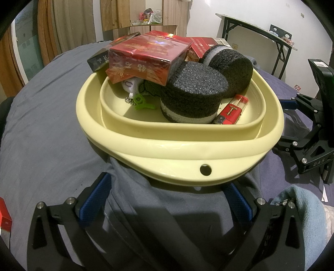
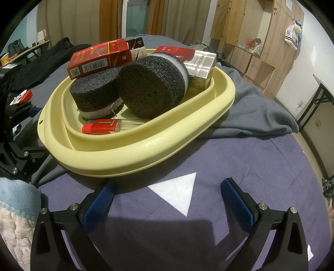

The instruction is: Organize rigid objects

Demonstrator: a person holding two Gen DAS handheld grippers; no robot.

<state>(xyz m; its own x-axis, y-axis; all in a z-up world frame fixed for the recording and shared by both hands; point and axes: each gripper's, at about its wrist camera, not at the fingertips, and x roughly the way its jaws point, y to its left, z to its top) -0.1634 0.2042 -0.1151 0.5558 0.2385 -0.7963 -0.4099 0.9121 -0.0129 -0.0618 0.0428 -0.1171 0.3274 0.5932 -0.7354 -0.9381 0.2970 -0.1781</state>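
A pale yellow basin (image 1: pixel 171 146) is set on a grey-blue bedcover (image 1: pixel 41 125), heaped with red cigarette packs (image 1: pixel 146 60), two black foam cylinders (image 1: pixel 192 95), a red lighter (image 1: pixel 231 111) and a green clip (image 1: pixel 143 103). A silver pack (image 2: pixel 200 66) is seen at its far right in the right wrist view. The left gripper (image 1: pixel 167 200) is held near the basin's near rim, fingers spread, holding nothing. The right gripper (image 2: pixel 167 198) is likewise spread wide over a white triangle (image 2: pixel 177 191), clear of the basin.

A bedroom at home: a grey-blue bedsheet (image 2: pixel 240 158) is covering the bed, wooden wardrobes (image 2: pixel 246 27) are lining the far wall, curtains (image 2: pixel 68 18) are hanging.
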